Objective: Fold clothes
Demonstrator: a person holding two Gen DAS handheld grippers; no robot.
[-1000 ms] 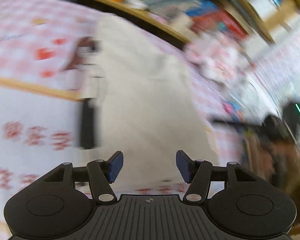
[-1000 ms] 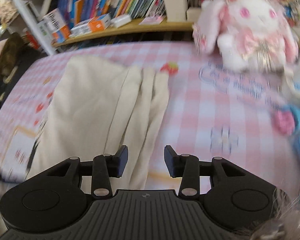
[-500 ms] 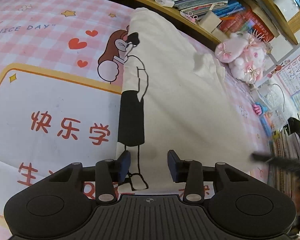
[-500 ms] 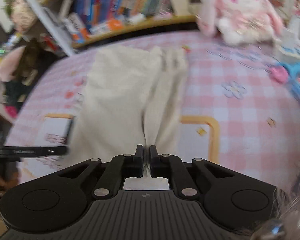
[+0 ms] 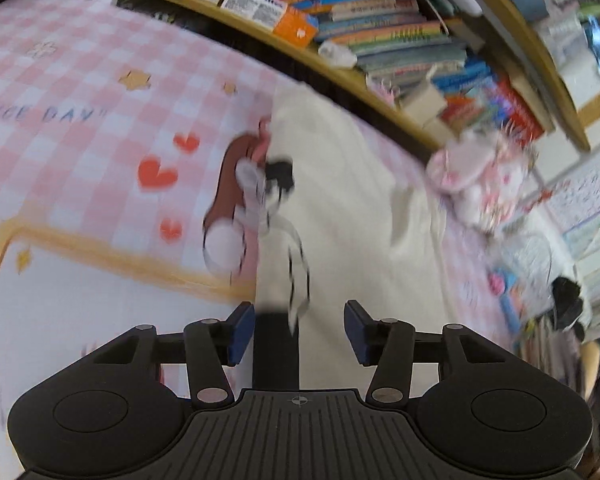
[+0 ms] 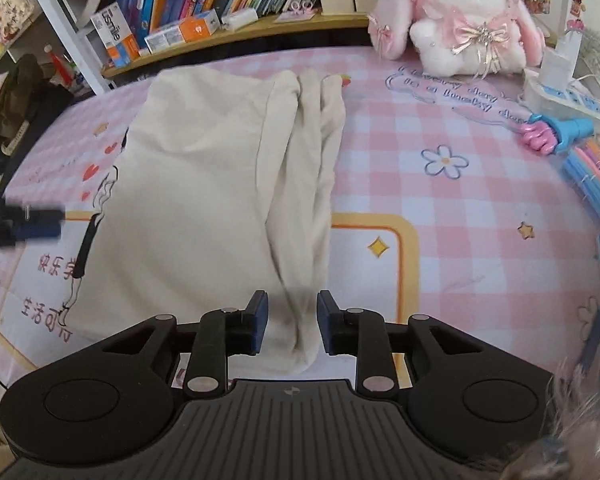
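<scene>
A cream garment (image 6: 204,200) with a cartoon girl print along its left edge lies folded lengthwise on the pink checked cloth (image 6: 460,208). Its right side is bunched in long folds (image 6: 304,184). My right gripper (image 6: 290,326) is open over the near end of those folds, one finger on each side, not pinching. The garment shows blurred in the left wrist view (image 5: 360,220). My left gripper (image 5: 298,332) is open over its printed left edge (image 5: 276,344). The left gripper also shows in the right wrist view as a dark blur at the far left (image 6: 20,222).
A pink plush rabbit (image 6: 456,20) sits at the back right. A low shelf of books and boxes (image 6: 220,8) runs along the far edge. Pens and a blue-pink toy (image 6: 556,136) lie at the right. A dark jacket (image 6: 8,96) hangs at the left.
My right gripper was shut half a second ago and has opened over the bunched folds. My left gripper has opened wider and moved forward along the printed edge; its view is blurred.
</scene>
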